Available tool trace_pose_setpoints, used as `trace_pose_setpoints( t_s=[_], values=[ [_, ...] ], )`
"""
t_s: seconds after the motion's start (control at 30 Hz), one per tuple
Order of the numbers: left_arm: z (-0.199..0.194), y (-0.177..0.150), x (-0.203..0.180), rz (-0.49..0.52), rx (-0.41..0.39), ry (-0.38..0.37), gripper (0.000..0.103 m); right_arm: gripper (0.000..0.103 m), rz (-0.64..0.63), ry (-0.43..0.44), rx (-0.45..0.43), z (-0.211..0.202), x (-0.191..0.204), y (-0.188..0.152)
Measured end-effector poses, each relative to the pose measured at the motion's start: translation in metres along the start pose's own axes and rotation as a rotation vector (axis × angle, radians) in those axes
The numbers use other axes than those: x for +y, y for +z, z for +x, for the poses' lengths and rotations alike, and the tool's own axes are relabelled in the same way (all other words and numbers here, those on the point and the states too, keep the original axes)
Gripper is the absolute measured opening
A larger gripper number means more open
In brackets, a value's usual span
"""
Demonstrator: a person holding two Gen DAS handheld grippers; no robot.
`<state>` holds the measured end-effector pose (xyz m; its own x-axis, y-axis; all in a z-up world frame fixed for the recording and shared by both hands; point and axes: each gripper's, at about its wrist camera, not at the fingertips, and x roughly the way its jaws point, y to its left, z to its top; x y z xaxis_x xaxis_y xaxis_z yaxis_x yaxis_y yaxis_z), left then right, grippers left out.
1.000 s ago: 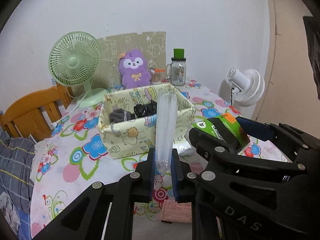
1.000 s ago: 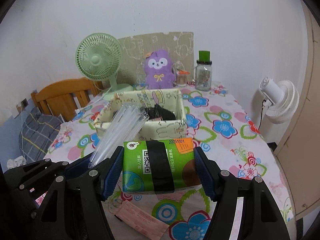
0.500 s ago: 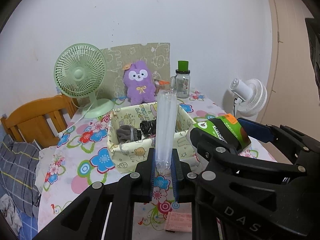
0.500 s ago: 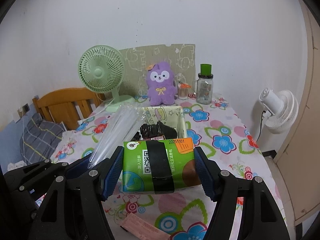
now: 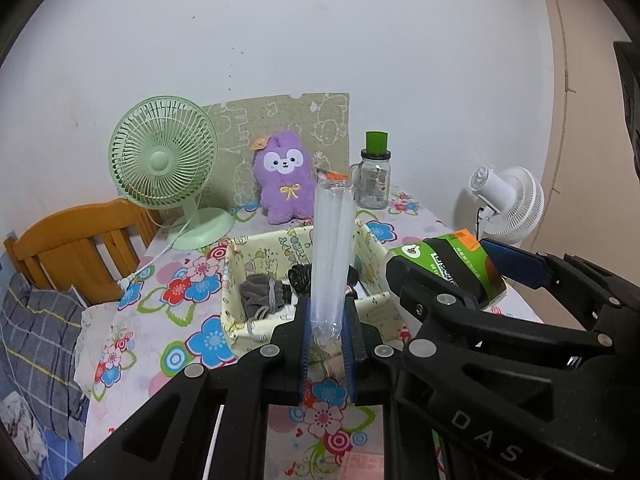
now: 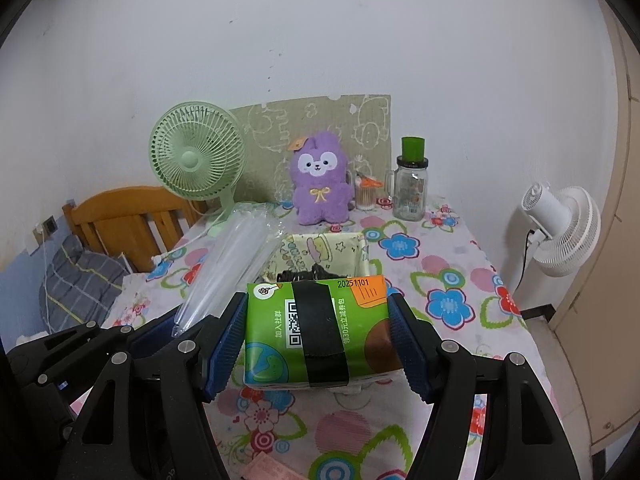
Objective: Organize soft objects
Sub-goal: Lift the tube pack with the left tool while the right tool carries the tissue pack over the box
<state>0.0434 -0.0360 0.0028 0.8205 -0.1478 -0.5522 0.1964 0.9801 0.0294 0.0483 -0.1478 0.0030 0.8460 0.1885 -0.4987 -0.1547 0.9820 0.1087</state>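
Floral tablecloth (image 6: 452,264), fabric bin (image 5: 256,264) at 12 o'clock holds dark rolled items. Left gripper (image 5: 326,344) clamps clear plastic sleeve (image 5: 332,248); right gripper (image 6: 316,340) clamps green tissue pack (image 6: 276,332). Both unstowed.

Both grippers raised, side by side.
Left gripper (image 5: 327,354) pinched almost shut — right gripper (image 6: 316,346) spread wide, both angled slightly downward.

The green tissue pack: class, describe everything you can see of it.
The tissue pack is a soft, glossy green plastic block with a QR code, white print, an orange corner label and a black band across its middle. It is held level, clear above the flowered tablecloth, squeezed at both ends by the right gripper's blue ribbed pads, in front of the fabric bin.
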Motion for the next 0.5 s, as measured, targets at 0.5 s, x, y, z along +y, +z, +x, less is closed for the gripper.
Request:
trace_pose_setpoints(
  t_s=[0.5],
  values=[
    [0.027,0.024,0.007,-0.008,0.006,0.003,0.012,0.072,-0.001,-0.006,-0.001,0.025,-0.005,0.023]
  ],
)
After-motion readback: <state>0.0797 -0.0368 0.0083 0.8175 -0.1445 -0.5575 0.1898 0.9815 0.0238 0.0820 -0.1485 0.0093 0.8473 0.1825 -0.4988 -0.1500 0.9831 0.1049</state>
